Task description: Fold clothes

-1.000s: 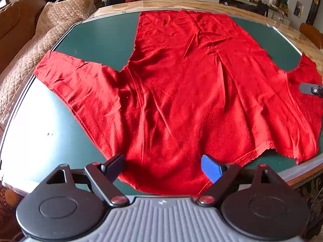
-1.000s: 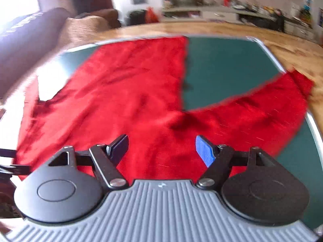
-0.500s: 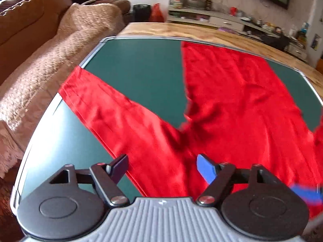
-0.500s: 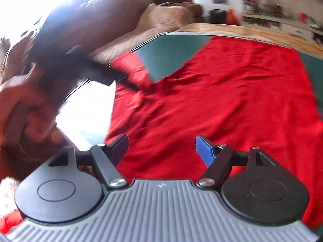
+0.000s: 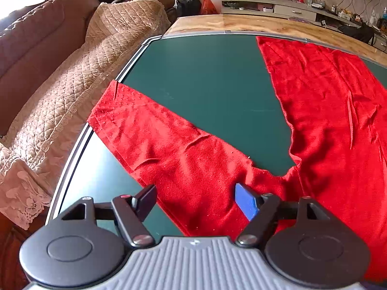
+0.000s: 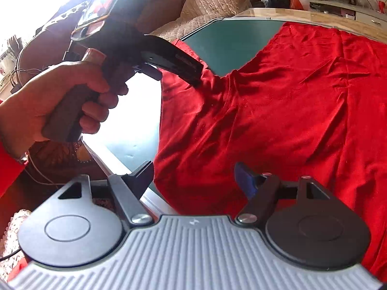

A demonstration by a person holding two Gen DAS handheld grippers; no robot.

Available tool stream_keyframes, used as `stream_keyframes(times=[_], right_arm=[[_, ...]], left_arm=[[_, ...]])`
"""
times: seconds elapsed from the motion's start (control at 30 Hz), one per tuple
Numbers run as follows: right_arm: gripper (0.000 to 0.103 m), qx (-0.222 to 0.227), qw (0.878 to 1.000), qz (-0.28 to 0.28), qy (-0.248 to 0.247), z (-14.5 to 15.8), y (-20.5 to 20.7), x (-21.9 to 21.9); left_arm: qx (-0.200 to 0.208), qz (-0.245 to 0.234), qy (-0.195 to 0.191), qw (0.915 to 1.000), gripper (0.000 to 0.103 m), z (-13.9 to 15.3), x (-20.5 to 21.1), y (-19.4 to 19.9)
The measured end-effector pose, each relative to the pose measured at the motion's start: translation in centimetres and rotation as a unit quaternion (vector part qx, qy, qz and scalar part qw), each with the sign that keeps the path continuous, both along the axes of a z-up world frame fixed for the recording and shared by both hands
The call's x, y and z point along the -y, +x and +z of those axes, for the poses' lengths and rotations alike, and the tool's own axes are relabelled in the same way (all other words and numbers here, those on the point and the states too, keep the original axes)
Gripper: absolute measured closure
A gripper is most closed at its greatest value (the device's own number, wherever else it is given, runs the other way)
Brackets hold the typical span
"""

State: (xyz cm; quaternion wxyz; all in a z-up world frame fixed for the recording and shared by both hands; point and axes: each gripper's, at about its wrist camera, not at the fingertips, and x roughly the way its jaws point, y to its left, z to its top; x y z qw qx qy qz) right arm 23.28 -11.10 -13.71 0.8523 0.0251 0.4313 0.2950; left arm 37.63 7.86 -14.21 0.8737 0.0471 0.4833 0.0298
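A red long-sleeved garment (image 5: 326, 111) lies spread flat on the dark green table top (image 5: 205, 77). Its left sleeve (image 5: 154, 140) stretches out to the table's left edge, the cuff reaching the rim. My left gripper (image 5: 196, 199) is open and empty, low over the base of that sleeve. In the right wrist view the garment's body (image 6: 278, 111) fills the middle. My right gripper (image 6: 193, 178) is open and empty over the garment's near edge. The left gripper's body, held by a hand (image 6: 55, 99), shows there above the sleeve.
A brown sofa (image 5: 31, 48) with a quilted beige cover (image 5: 92, 65) stands against the table's left side. The table has a metal rim and a wooden border (image 5: 241, 24) at the back. A cluttered low cabinet (image 5: 290, 4) stands far behind.
Both grippers have swung to the left. The left one moved from the garment's bottom hem to the left sleeve. The right one turned from the right sleeve to the body's left side. Both stayed open.
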Motion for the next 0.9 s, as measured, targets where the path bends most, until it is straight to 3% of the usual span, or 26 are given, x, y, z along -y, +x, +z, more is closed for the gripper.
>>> stream_keyframes(times=[0.2,0.33,0.53,0.73,0.9], right_arm=[[0.021,0.004,1.0,-0.021,0.002,1.3,-1.1,0.6],[0.021,0.013,0.998,-0.058,0.013,2.8,-2.5,1.9],[0.021,0.028,0.991,-0.13,0.013,5.5,-7.4,6.3],[0.021,0.008,0.976,-0.22,0.004,5.9,-11.2,11.5],[0.021,0.014,0.966,-0.257,-0.006,6.3,-13.8,14.0]], left_arm=[[0.015,-0.018,-0.047,0.9986,0.027,1.9,1.1,-0.9],[0.009,-0.038,-0.032,0.9987,0.025,1.7,2.8,-0.6],[-0.014,-0.011,-0.039,0.9991,0.025,1.4,1.9,-0.8],[-0.001,-0.019,-0.06,0.998,0.019,4.1,1.8,-7.1],[0.006,-0.027,-0.076,0.9967,0.016,6.4,1.9,-12.8]])
